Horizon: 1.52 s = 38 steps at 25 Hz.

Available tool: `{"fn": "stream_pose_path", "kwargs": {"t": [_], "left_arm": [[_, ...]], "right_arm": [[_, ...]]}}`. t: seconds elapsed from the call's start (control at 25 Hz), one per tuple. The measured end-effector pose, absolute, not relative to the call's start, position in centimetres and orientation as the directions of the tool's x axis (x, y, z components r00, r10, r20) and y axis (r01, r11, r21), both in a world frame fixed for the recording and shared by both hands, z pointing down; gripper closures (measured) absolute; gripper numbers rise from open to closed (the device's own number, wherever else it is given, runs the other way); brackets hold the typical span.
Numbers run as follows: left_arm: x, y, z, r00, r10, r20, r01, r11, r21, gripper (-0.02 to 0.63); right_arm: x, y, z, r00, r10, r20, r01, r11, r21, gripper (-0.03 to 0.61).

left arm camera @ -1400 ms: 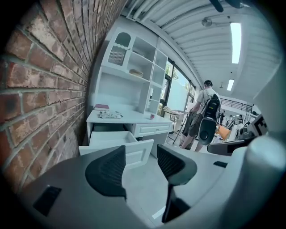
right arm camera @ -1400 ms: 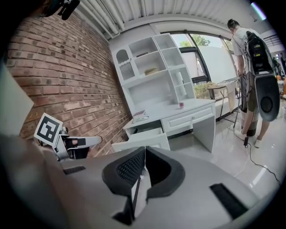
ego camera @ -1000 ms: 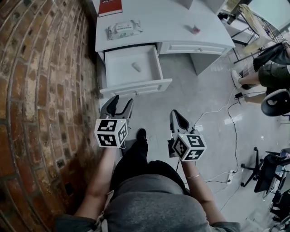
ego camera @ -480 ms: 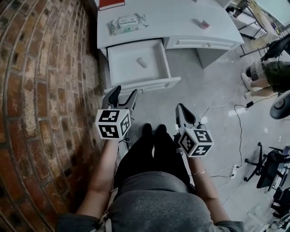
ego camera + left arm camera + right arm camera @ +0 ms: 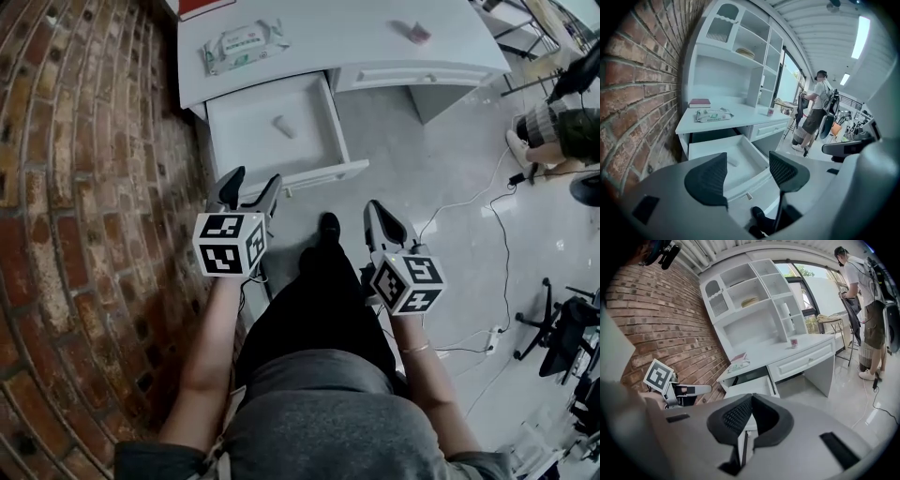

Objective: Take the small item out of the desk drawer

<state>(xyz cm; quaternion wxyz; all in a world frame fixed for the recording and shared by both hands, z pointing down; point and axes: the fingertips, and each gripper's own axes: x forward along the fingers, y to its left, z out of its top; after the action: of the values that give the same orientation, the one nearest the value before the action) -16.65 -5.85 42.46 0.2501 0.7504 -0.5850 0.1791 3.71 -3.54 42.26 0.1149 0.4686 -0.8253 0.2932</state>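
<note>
White desk (image 5: 356,42), white drawer (image 5: 251,142), off-white small item (image 5: 284,126), red-brown brick wall (image 5: 84,187) with pale grey mortar lines, red book (image 5: 202,7), white wipes pack (image 5: 246,44) with green print, pink object (image 5: 418,34), glossy pale grey floor (image 5: 441,159), your trousers (image 5: 319,309) and shoe (image 5: 329,225) black, your top (image 5: 328,412) grey.

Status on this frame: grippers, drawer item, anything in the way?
Left gripper opening, empty, short of the drawer. Right gripper shut, empty. Small item lying in open drawer, untouched. Path looks clear.
</note>
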Motion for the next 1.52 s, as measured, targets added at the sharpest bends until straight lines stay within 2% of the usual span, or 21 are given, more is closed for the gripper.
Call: {"fn": "stream_pose_path", "kwargs": {"t": [0.68,1.52], "left_arm": [[-15.7,-15.4,49.2,0.267,-0.628,0.731,-0.953,-0.284,0.104,0.334],[-14.6,-22.0,58.6,0.252,-0.462,0.850,-0.904,-0.426,0.037,0.331]], "right_arm": [[3.8,-11.0,45.6,-0.553,-0.652,0.519,-0.828,0.357,-0.433,0.571],[5.2,-13.2,48.5,-0.533,-0.626,0.570,-0.836,0.284,-0.469,0.571]]}}
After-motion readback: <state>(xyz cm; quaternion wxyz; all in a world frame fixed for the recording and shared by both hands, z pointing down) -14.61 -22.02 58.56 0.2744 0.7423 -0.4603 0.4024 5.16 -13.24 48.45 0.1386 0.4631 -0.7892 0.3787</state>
